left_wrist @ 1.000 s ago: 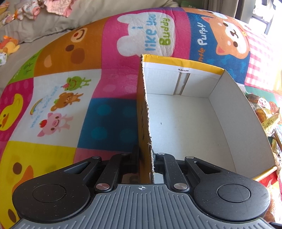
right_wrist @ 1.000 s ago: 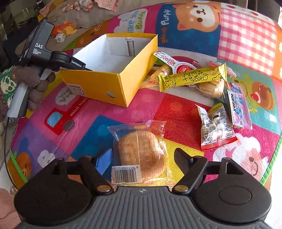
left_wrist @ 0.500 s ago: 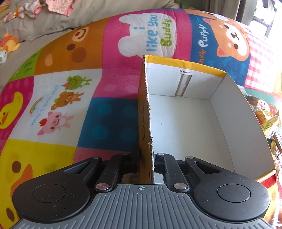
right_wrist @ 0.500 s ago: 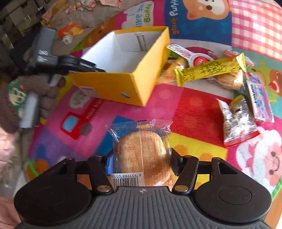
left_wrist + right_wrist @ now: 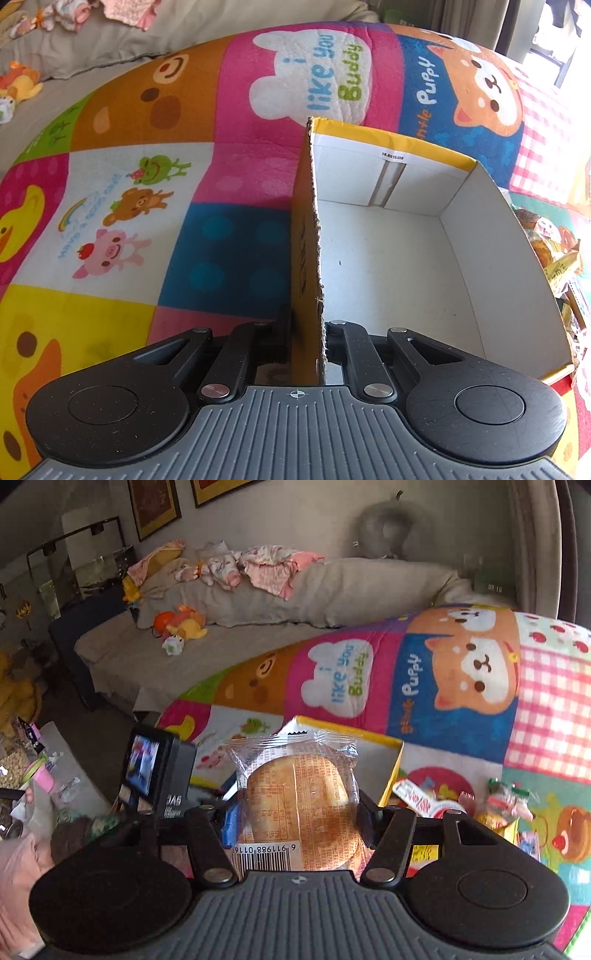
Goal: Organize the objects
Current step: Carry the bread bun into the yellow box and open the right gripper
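Your left gripper [image 5: 304,343] pinches the yellow cardboard box [image 5: 388,258] by its side wall. Your right gripper [image 5: 295,819] clamps a wrapped bun [image 5: 299,805] above the cartoon play mat [image 5: 461,701].

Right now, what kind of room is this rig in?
Likely a home living room or bedroom: a cartoon quilt on a bed or couch, baby clothes piled on cushions, a stuffed toy, framed pictures on the wall.

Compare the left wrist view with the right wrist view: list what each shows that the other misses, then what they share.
Left wrist only: the left gripper shut on the yellow box's side wall, and the box's bare white floor.
Right wrist only: the right gripper shut on a wrapped bun, held above the box, plus framed pictures on the wall.
Both: the yellow box, the cartoon play mat, the beige sofa.
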